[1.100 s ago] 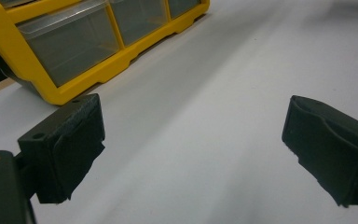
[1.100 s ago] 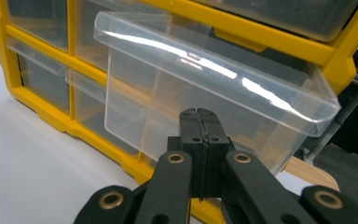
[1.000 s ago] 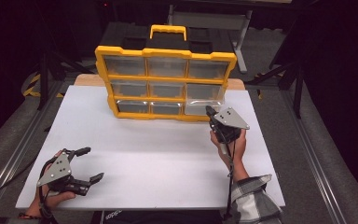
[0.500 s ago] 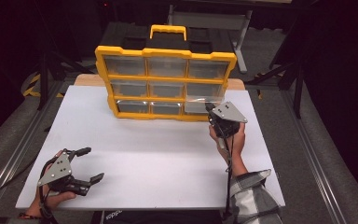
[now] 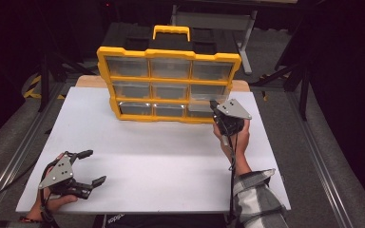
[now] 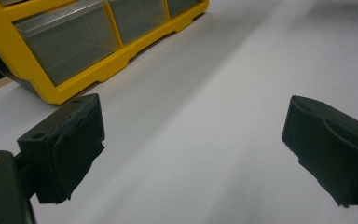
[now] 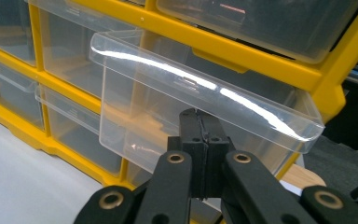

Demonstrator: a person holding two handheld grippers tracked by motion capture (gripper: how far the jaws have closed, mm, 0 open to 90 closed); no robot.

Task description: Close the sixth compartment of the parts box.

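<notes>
Right tool clenched, tips against the front of the clear drawer, bottom-right of the yellow organizer; the drawer sticks out (barely shifted since a second ago). Left tool released, idle over the bench.

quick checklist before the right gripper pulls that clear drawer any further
1. Right hand-held gripper shut at the front of the clear drawer: ok; whether it pinches the wall, cannot tell.
2. Drawer partly out of the yellow organizer, bottom right slot: ok.
3. Drawer contents: cannot tell.
4. White table in front of the drawer bare: ok.
5. Left hand-held gripper steadying the organizer: not ok, open and apart from it.
</notes>
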